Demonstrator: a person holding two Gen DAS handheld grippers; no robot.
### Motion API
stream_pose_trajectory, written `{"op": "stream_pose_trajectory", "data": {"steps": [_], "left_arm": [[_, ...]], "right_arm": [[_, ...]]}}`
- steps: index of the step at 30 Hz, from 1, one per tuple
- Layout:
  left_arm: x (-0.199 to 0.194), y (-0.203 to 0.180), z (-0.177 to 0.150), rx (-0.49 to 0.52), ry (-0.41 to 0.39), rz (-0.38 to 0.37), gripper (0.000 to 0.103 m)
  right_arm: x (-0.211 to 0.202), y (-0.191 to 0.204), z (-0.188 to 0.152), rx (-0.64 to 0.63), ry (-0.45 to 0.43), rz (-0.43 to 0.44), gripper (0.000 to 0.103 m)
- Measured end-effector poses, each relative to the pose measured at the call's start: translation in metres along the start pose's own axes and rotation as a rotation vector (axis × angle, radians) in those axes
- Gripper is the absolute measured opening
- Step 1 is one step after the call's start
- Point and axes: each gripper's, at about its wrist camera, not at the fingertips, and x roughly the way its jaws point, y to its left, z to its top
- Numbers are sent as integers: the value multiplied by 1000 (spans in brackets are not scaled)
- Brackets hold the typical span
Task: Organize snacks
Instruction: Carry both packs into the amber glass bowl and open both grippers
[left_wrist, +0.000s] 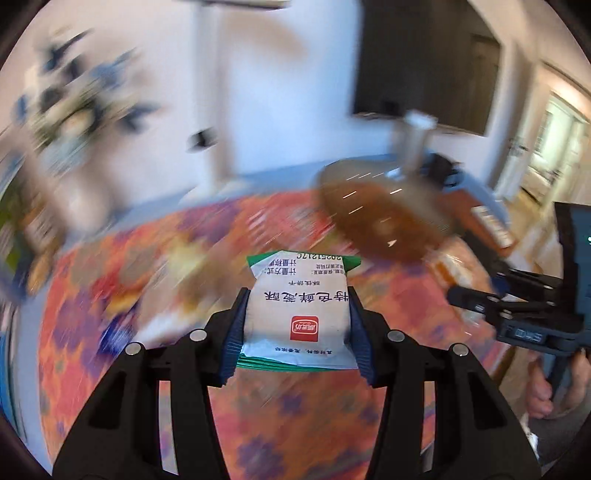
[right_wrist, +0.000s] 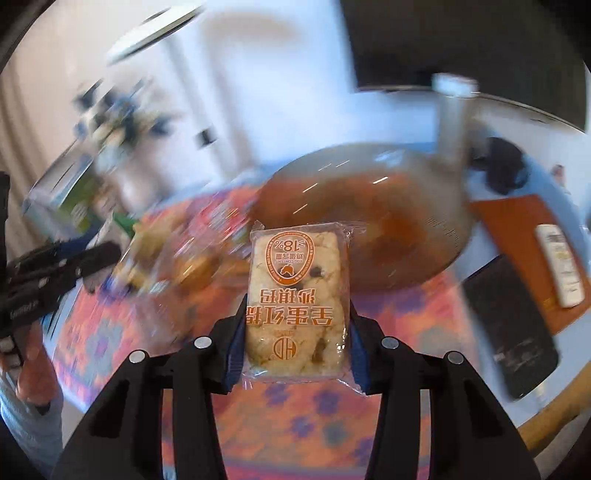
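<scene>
- White snack packet with green edge and red logo (left_wrist: 299, 310): lower centre of the left wrist view, clamped between the left gripper (left_wrist: 297, 317) fingers, above the orange-purple patterned tablecloth (left_wrist: 295, 417).
- Clear-wrapped pale pastry bar with orange print (right_wrist: 297, 302): centre of the right wrist view, pinched by the right gripper (right_wrist: 297, 325).
- Smoky glass bowl (right_wrist: 369, 218): blurred, upper centre-right.
- Black phone (right_wrist: 511, 328) and white remote (right_wrist: 559, 266): right edge.

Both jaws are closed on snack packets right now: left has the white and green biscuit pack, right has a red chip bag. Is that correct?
Not quite. The left gripper does hold the white and green biscuit pack, but the right gripper holds a clear-wrapped pale sachima-style cake with orange print, not a red chip bag. The right wrist view shows it.
</scene>
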Motion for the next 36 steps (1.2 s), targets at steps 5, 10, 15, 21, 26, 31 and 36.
{"op": "stream_pose_trajectory", "data": {"steps": [5, 10, 15, 21, 26, 31, 36], "left_arm": [[60, -45, 54, 64, 53, -64, 50], [116, -68, 78, 64, 125, -103, 50], [150, -79, 88, 49, 160, -91, 65], [129, -64, 92, 16, 113, -87, 71], [87, -43, 84, 3, 40, -68, 76], [48, -20, 66, -43, 2, -46, 76], [5, 17, 40, -96, -55, 0, 76]], "right_arm": [[14, -48, 33, 58, 14, -73, 45], [37, -69, 47, 90, 65, -93, 45], [46, -76, 58, 130, 36, -85, 67], [30, -74, 54, 146, 0, -63, 67], [21, -53, 51, 130, -5, -34, 70], [11, -13, 47, 62, -13, -6, 74], [7, 31, 40, -21, -7, 18, 77]]}}
